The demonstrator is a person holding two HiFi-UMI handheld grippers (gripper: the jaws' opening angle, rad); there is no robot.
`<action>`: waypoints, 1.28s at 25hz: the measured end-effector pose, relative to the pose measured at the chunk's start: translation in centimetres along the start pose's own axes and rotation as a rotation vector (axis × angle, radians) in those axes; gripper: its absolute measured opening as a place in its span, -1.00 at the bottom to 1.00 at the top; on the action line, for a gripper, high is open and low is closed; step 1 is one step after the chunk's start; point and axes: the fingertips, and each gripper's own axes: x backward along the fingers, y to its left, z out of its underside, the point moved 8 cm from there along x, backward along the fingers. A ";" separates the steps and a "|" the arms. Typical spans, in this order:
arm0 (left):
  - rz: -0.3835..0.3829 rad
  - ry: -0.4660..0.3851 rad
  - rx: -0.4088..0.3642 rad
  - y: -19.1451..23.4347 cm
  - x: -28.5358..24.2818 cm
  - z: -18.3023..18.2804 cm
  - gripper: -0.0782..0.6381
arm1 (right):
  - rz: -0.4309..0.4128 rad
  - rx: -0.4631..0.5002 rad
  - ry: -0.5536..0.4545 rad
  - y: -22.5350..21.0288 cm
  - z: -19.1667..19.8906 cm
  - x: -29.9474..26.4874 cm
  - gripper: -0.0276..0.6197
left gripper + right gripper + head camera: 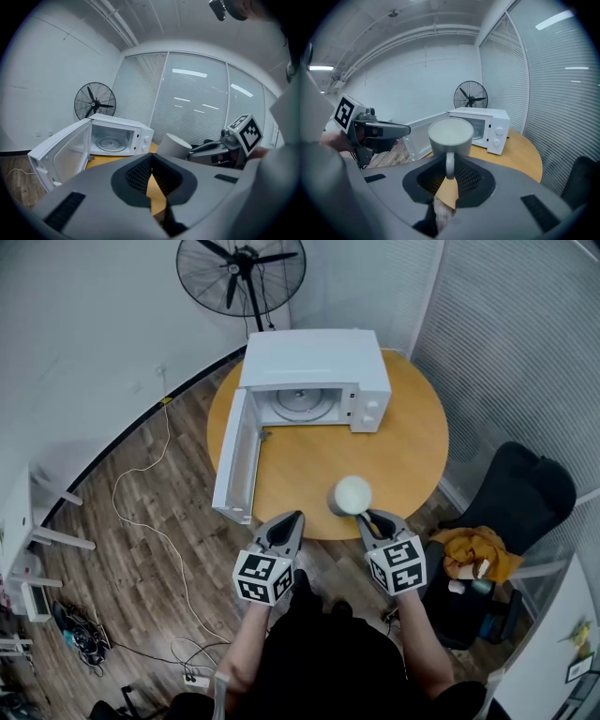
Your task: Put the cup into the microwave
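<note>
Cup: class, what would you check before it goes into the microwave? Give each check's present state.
1. Cup handle clamped in the right tool: ok.
2. Microwave door swung wide open: ok.
3. Turntable bare: ok.
4. Left tool empty and away from the door: ok.
5. Cup empty or filled: cannot tell.

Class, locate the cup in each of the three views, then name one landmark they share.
Head view: cup just below centre.
Left gripper view: cup slightly right of centre.
Right gripper view: cup at centre, handle toward the camera.
Shared landmark: the open white microwave.
</note>
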 end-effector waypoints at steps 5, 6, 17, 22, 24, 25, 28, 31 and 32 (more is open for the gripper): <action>0.031 0.012 0.001 3.0 -1.3 -0.9 -0.80 | 0.027 -0.020 0.007 0.4 -1.5 -2.6 -0.73; 0.041 0.014 0.002 3.4 -1.5 -1.0 -0.80 | 0.029 -0.023 0.009 0.5 -1.7 -3.1 -0.73; 0.104 0.021 0.014 7.8 -3.4 -1.9 -0.80 | 0.107 -0.084 0.028 0.1 -2.9 -7.0 -0.73; 0.119 0.024 0.026 8.6 -4.0 -2.2 -0.80 | 0.112 -0.091 0.036 0.3 -3.3 -7.9 -0.73; 0.120 0.029 0.032 8.6 -4.4 -2.1 -0.80 | 0.106 -0.093 0.046 0.2 -3.3 -8.2 -0.73; 0.121 0.033 0.034 8.6 -4.6 -2.1 -0.80 | 0.101 -0.092 0.052 0.1 -3.3 -8.4 -0.73; 0.113 0.044 0.038 8.6 -5.5 -1.9 -0.80 | 0.079 -0.088 0.060 -0.5 -3.4 -9.2 -0.73; 0.091 0.055 0.048 8.8 -6.5 -1.9 -0.80 | 0.053 -0.086 0.067 -1.6 -3.4 -10.4 -0.73; 0.084 0.059 0.051 8.8 -6.9 -1.9 -0.80 | 0.044 -0.084 0.071 -2.1 -3.5 -10.9 -0.73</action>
